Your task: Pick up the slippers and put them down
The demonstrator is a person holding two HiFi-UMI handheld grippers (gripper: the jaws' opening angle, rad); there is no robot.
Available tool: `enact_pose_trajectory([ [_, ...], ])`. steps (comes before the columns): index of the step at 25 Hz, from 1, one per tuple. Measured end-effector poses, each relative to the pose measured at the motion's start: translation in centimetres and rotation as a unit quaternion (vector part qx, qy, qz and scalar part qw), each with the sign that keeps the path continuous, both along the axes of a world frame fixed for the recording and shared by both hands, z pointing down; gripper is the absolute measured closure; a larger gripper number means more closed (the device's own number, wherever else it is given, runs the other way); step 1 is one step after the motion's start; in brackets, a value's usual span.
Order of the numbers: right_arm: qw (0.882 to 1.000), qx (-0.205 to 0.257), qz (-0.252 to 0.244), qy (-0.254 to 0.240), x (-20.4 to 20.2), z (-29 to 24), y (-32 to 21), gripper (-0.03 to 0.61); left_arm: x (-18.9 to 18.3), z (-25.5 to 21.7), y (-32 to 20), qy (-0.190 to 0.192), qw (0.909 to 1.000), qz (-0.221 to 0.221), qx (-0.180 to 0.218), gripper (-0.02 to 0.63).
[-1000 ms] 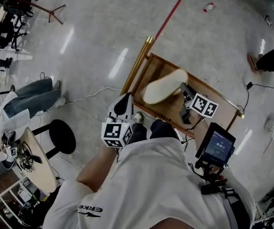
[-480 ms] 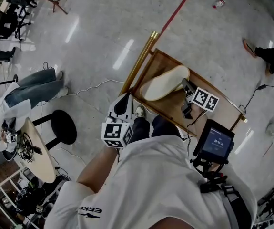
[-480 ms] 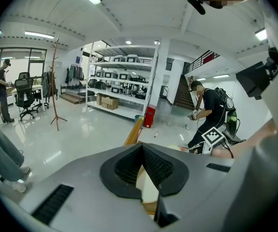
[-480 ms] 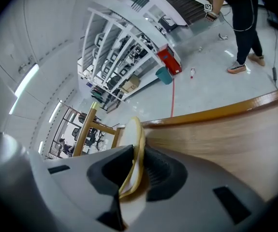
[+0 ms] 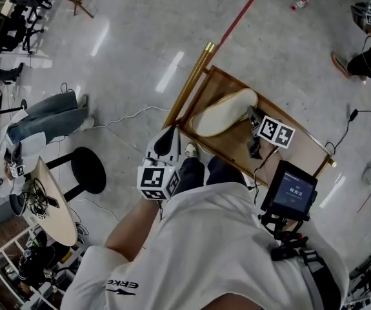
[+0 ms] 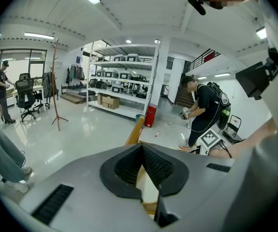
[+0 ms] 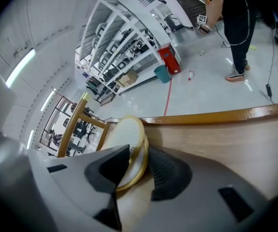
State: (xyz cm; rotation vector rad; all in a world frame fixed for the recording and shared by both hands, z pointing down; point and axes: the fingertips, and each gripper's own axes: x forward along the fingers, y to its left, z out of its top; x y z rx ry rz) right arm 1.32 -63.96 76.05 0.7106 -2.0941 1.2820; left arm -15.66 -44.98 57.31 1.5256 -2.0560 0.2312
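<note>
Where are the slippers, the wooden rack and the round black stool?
slippers [image 5: 222,113]: head view, on the middle of the pale sole.
wooden rack [image 5: 227,148]: head view, on the bare board beside the slippers.
black stool [image 5: 85,185]: head view, on the middle of its round seat.

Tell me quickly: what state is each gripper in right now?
Left gripper: jaws shut, nothing between them.
Right gripper: jaws have just been opening, with the slipper between them, lying on the wooden shelf.

Pale cream slippers [image 5: 224,113], pressed together as a pair, light sole facing up, lying aslant on the brown wooden shelf [image 5: 290,155].
</note>
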Motion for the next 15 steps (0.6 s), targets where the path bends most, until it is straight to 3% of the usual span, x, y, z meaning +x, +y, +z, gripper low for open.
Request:
enact_pose_trajectory([
  [4,1.000,0.017,0.000,0.015,0.3,0.0,-0.2,0.422,-0.2,0.0,0.0,-0.001,1.0000,0.002,0.000,0.612],
  [9,0.999,0.044,0.010,0.016,0.3,-0.6,-1.0,0.416,-0.9,0.2,-1.2,-0.005,0.9998,0.016,0.007,0.611],
  [15,0.991,0.132,-0.004,0.038,2.1,-3.9,-0.4,0.416,0.0,-0.3,-2.8,-0.006,0.9984,0.051,0.022,0.611],
])
